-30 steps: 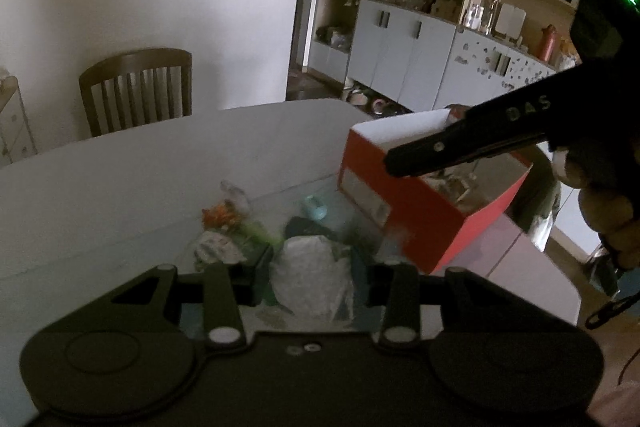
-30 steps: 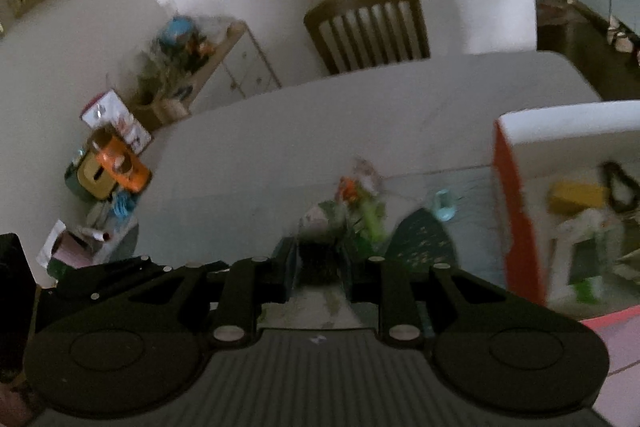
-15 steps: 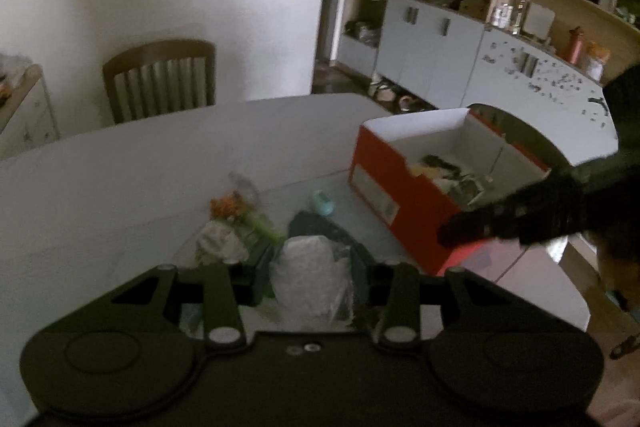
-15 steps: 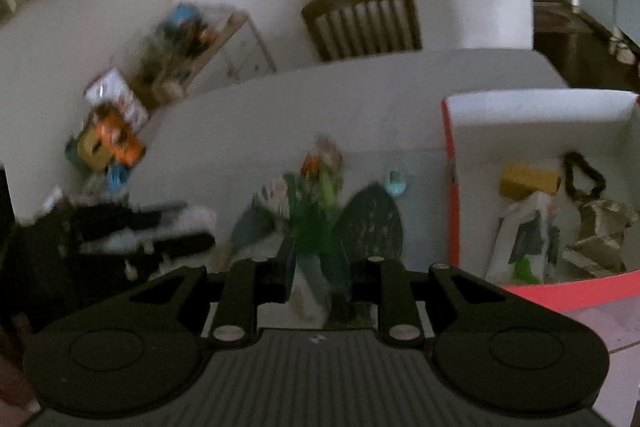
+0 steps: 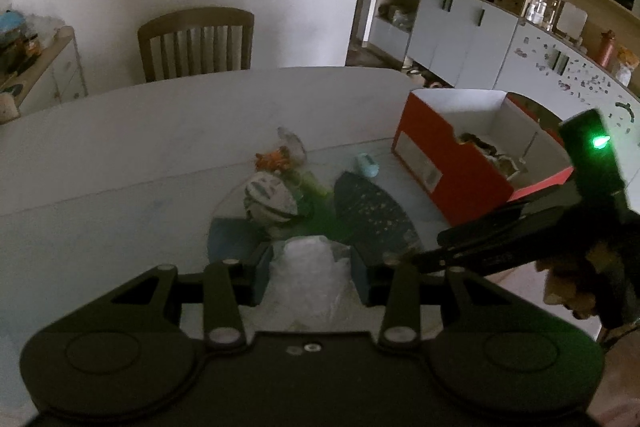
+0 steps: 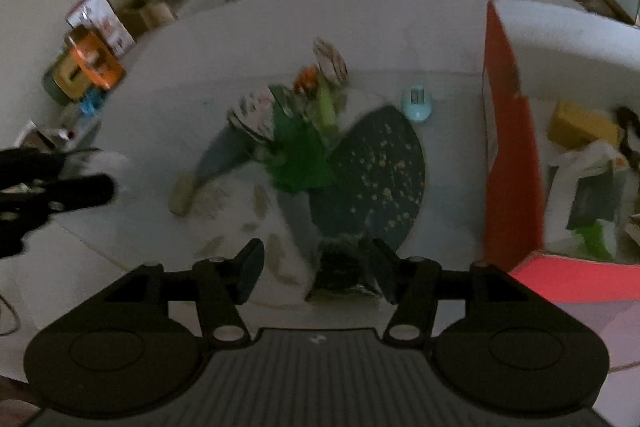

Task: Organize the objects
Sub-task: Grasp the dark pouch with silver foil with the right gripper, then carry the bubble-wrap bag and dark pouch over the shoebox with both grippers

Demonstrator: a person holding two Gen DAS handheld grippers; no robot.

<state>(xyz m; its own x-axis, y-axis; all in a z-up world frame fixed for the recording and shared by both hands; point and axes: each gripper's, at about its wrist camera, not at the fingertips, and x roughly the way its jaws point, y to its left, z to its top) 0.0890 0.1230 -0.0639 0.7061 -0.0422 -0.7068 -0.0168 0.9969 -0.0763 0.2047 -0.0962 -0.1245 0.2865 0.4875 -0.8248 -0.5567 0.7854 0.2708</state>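
The left gripper point(image 5: 312, 277) holds a crumpled clear plastic bag point(image 5: 310, 269) between its fingers point(image 5: 262, 277) at medium width. The right gripper point(image 6: 316, 269) has its fingers point(image 6: 250, 267) opening; a dark object point(image 6: 340, 271), too blurred to identify, lies between them against the right one. On the white worktop point(image 5: 120, 147), a green packet point(image 6: 300, 159), a dark speckled fan-shaped piece point(image 6: 372, 179) and a pale blue item point(image 6: 417, 103) lie near the middle. The red shoebox point(image 5: 448, 163) stands open toward the right edge, partly filled.
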